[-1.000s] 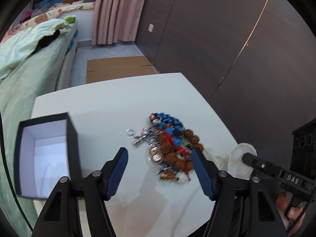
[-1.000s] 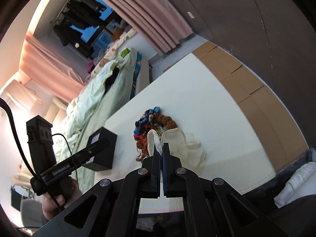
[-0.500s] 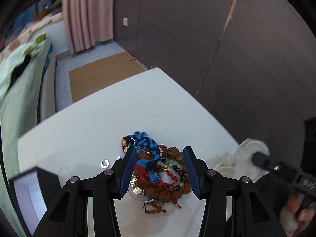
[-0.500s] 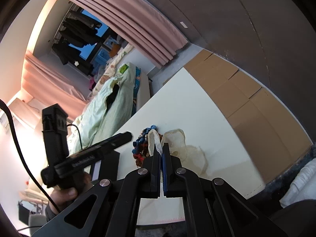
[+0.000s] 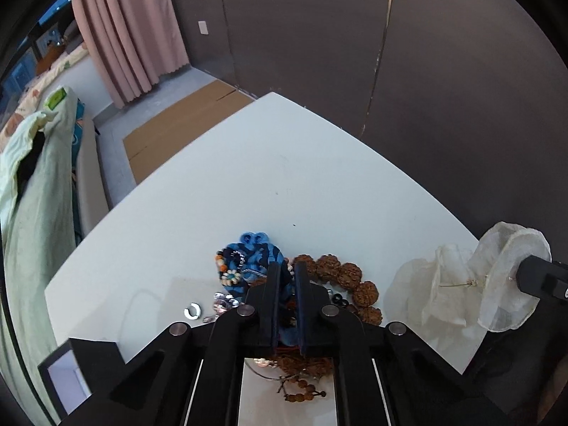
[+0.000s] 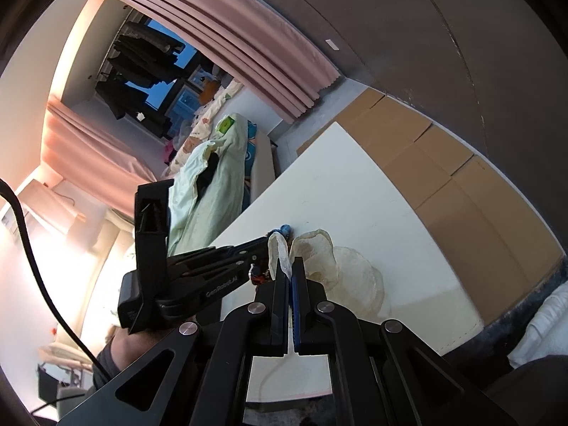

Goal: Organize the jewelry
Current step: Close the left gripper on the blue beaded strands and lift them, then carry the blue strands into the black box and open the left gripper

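Note:
A tangled jewelry pile lies on the white table [image 5: 248, 177]: a blue braided cord piece [image 5: 254, 254], big brown bead bracelet [image 5: 342, 277], small silver pieces [image 5: 222, 300] and a silver ring [image 5: 192, 310]. My left gripper [image 5: 287, 273] is shut on the blue cord piece in the pile. My right gripper [image 6: 291, 266] is shut on the rim of a sheer white organza pouch [image 6: 340, 266], held up beside the pile; the pouch also shows in the left wrist view [image 5: 472, 284]. The left gripper appears in the right wrist view [image 6: 220, 262].
A black box with white lining [image 5: 67, 380] stands at the table's near left corner. A bed with green bedding [image 5: 32, 195] lies left of the table. Cardboard [image 5: 184, 120] lies on the floor beyond. A dark wall [image 5: 390, 53] runs behind.
My left gripper dropped onto the jewelry pile and closed from wide open onto the blue cord piece. The right gripper kept holding the pouch, shifting slightly.

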A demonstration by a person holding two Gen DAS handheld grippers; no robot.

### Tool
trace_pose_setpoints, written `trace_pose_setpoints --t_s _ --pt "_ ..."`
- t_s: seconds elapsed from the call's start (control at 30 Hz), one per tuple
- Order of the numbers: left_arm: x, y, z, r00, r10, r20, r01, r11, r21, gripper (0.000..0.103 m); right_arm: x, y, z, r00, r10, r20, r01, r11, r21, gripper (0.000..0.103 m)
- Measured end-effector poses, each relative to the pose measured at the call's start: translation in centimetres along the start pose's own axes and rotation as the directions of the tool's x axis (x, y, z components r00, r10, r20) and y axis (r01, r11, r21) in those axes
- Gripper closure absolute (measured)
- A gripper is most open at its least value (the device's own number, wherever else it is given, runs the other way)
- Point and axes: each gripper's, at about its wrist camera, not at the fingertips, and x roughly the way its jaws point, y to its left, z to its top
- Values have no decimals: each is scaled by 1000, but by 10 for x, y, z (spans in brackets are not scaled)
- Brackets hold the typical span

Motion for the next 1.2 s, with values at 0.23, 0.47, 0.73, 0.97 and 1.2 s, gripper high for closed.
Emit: trace_pose_setpoints --t_s 0.23,0.47,0.73,0.97,1.2 --pt "-35 28 1 994 -49 101 58 995 -84 100 -3 7 -3 1000 5 8 -5 1000 -17 100" --pt "-74 50 -5 976 -71 208 104 983 -152 100 -1 20 -2 1000 26 4 -26 999 -39 100" --pt "-122 68 -19 953 -72 293 134 971 -197 100 11 59 3 999 47 -17 -48 992 -117 100" --pt "-157 95 -45 940 -29 341 136 945 -296 100 20 106 9 995 99 -24 -102 976 -191 100" --pt "-186 130 -78 926 24 377 136 910 -391 100 35 157 13 987 151 -45 -158 954 -256 100"
